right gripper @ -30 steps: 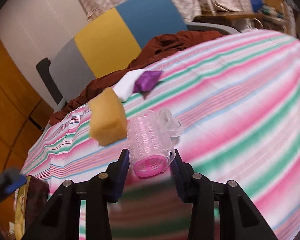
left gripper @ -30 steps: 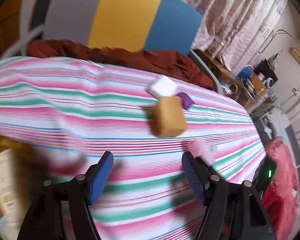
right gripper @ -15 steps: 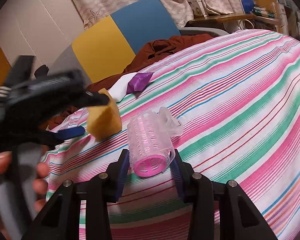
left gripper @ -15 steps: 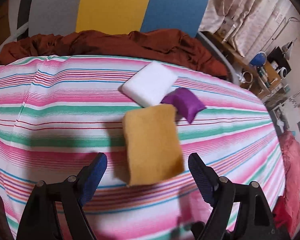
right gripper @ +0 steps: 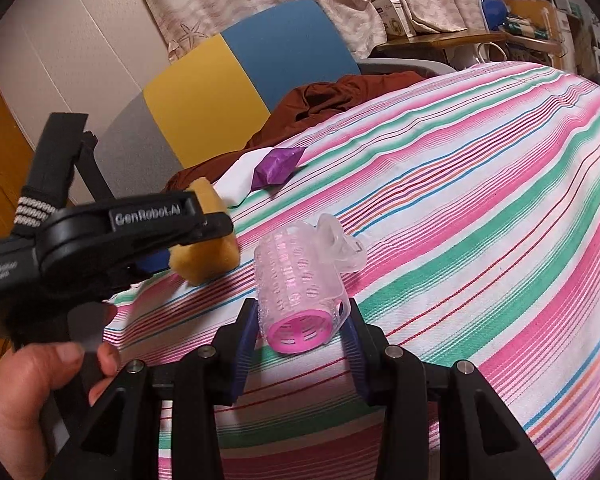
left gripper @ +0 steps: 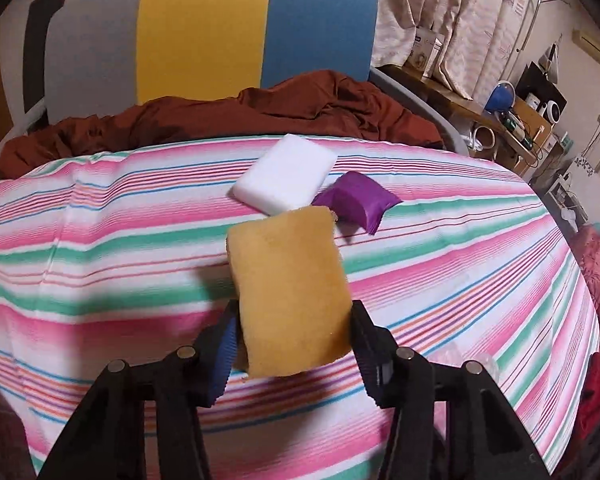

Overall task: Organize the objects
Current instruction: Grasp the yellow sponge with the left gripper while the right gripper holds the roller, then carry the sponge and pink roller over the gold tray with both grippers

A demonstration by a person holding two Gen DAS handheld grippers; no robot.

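Note:
A yellow sponge (left gripper: pixel 288 296) stands on the striped tablecloth (left gripper: pixel 100 240). My left gripper (left gripper: pixel 294 348) is closing on it, and both blue pads touch its sides. In the right wrist view the same sponge (right gripper: pixel 206 256) shows at the left, held by a black finger (right gripper: pixel 172 220) of the left gripper. My right gripper (right gripper: pixel 300 332) is shut on a pink hair roller (right gripper: pixel 300 288) with a clear clip, which rests on the cloth. A white foam block (left gripper: pixel 286 176) and a purple packet (left gripper: pixel 356 200) lie just beyond the sponge.
A grey, yellow and blue chair back (left gripper: pixel 204 32) rises behind the table, with a rust-brown cloth (left gripper: pixel 260 112) heaped on its seat. A person's hand (right gripper: pixel 20 396) grips the left tool. A cluttered wooden shelf (left gripper: pixel 512 120) stands at the far right.
My left gripper came forward and down onto the yellow sponge, opened wide, then closed around it. The right gripper and its roller stayed put.

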